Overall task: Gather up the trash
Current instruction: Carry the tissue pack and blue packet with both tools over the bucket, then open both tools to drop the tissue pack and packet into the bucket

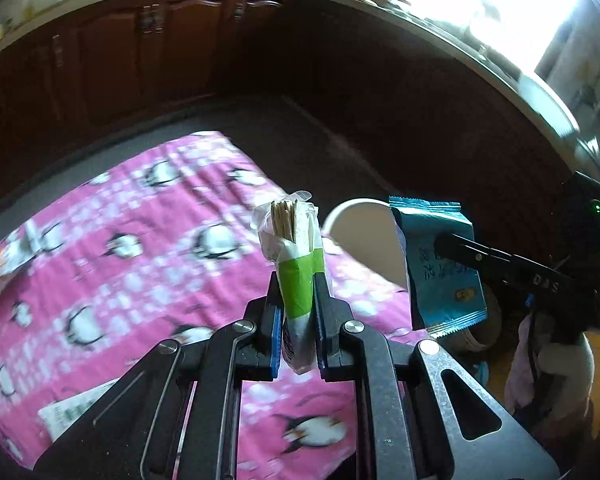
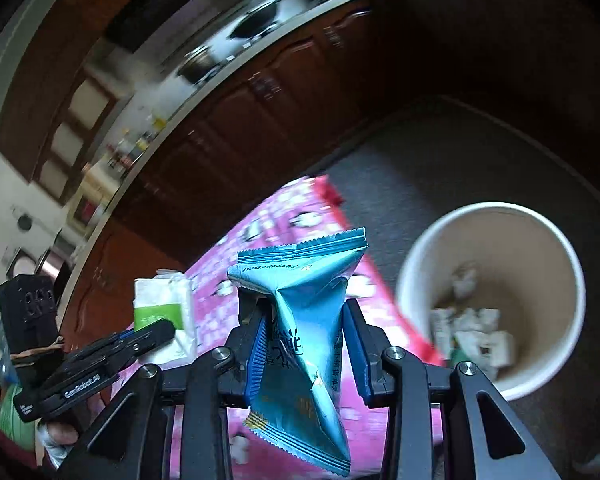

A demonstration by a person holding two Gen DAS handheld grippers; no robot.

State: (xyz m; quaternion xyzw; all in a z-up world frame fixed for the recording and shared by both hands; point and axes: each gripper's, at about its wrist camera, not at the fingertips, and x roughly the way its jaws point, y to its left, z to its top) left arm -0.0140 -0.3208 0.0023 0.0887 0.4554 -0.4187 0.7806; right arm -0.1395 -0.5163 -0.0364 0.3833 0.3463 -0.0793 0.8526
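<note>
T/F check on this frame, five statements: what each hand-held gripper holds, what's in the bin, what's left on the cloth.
1. The left hand-held gripper is shut on a green-and-white packet with wooden sticks showing at its top. True.
2. The right hand-held gripper is empty. False: it is shut on a blue snack wrapper.
3. The white bin has nothing inside. False: crumpled paper and small wrappers lie at its bottom.
4. The bin stands on the floor beside the pink penguin-print cloth. True.
5. The pink cloth has no litter left on it. False: a wrapper lies near its left edge in the left wrist view.
</note>
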